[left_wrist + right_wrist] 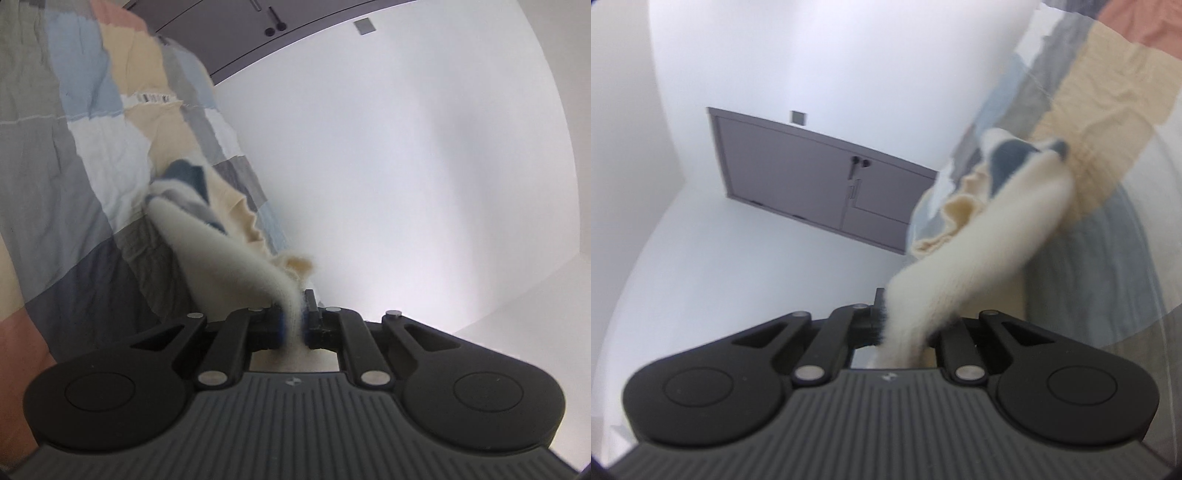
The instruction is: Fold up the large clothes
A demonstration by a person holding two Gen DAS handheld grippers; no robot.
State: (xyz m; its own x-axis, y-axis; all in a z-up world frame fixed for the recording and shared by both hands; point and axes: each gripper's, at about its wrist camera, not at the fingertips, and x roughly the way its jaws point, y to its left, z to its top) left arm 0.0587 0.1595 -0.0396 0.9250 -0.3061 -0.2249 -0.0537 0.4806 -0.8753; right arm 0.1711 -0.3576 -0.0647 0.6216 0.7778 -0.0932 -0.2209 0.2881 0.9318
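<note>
A large patchwork garment (92, 155) in grey, light blue, beige, white and pink blocks hangs at the left of the left wrist view. My left gripper (293, 325) is shut on a cream, fuzzy edge of it, which runs up from the jaws to a bunched dark blue patch. In the right wrist view the same garment (1089, 129) hangs at the right. My right gripper (905, 332) is shut on another cream edge of the cloth, which covers most of the right finger. Both views are blurred.
A white wall (388, 166) fills the space behind the cloth in both views. A grey door (812, 184) with a black handle and a small grey wall plate (798, 117) above it stands ahead of the right gripper. The door's edge (236, 37) also shows in the left wrist view.
</note>
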